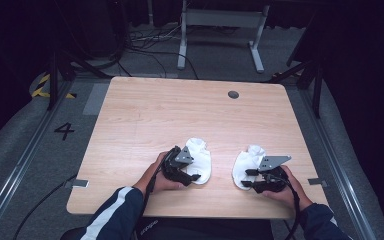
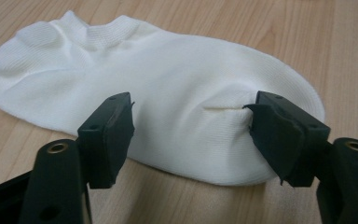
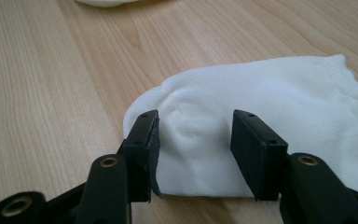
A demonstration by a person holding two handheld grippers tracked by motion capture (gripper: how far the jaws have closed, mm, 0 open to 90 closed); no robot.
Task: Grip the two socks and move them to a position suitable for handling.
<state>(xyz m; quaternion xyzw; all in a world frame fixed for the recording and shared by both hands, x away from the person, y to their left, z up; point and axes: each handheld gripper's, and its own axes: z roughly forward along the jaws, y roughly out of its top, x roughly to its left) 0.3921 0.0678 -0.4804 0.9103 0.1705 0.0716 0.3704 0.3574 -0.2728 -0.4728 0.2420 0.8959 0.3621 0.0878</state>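
Observation:
Two white ankle socks lie flat near the front edge of the wooden table (image 1: 180, 110). My left gripper (image 1: 192, 176) rests on the lower end of the left sock (image 1: 201, 157). In the left gripper view its jaws (image 2: 191, 121) stand wide apart over the left sock (image 2: 168, 79), and the right pad touches a small crease. My right gripper (image 1: 247, 178) comes at the right sock (image 1: 244, 161) from the right. In the right gripper view its jaws (image 3: 195, 135) pinch a raised pucker at the rounded end of the right sock (image 3: 284, 98).
A dark round grommet (image 1: 233, 94) sits in the table's far right part. The far half of the table is bare wood. A grey metal stand (image 1: 220, 20) and cables are on the floor behind. An edge of the left sock (image 3: 102, 2) shows at the top of the right gripper view.

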